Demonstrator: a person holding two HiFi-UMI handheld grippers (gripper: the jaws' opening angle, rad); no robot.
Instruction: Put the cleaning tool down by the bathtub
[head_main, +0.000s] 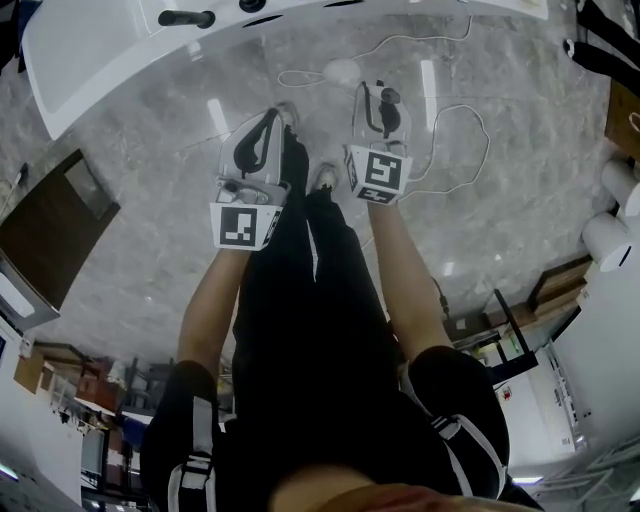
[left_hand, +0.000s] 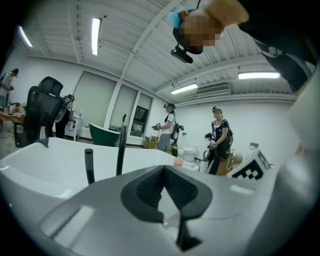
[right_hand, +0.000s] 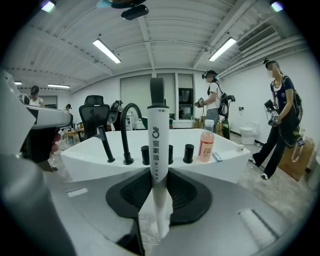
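Observation:
The cleaning tool (right_hand: 157, 145), a white stick with a black top and printed marks, stands upright between the pads of my right gripper (right_hand: 159, 175), which is shut on it. In the head view the right gripper (head_main: 378, 108) hangs over the marble floor just short of the white bathtub (head_main: 110, 45). The left gripper (head_main: 258, 145) hovers beside it over the person's feet. Its pads meet at the tips with nothing between them (left_hand: 165, 170). The tub's rim (right_hand: 235, 160) fills the middle of the right gripper view.
On the tub deck are a black faucet (right_hand: 125, 132), black knobs (right_hand: 188, 152) and a pink bottle (right_hand: 206, 144). A white cable (head_main: 440, 140) and a round white piece (head_main: 341, 71) lie on the floor. A dark cabinet (head_main: 55, 225) stands left. People (right_hand: 280, 115) stand at the right.

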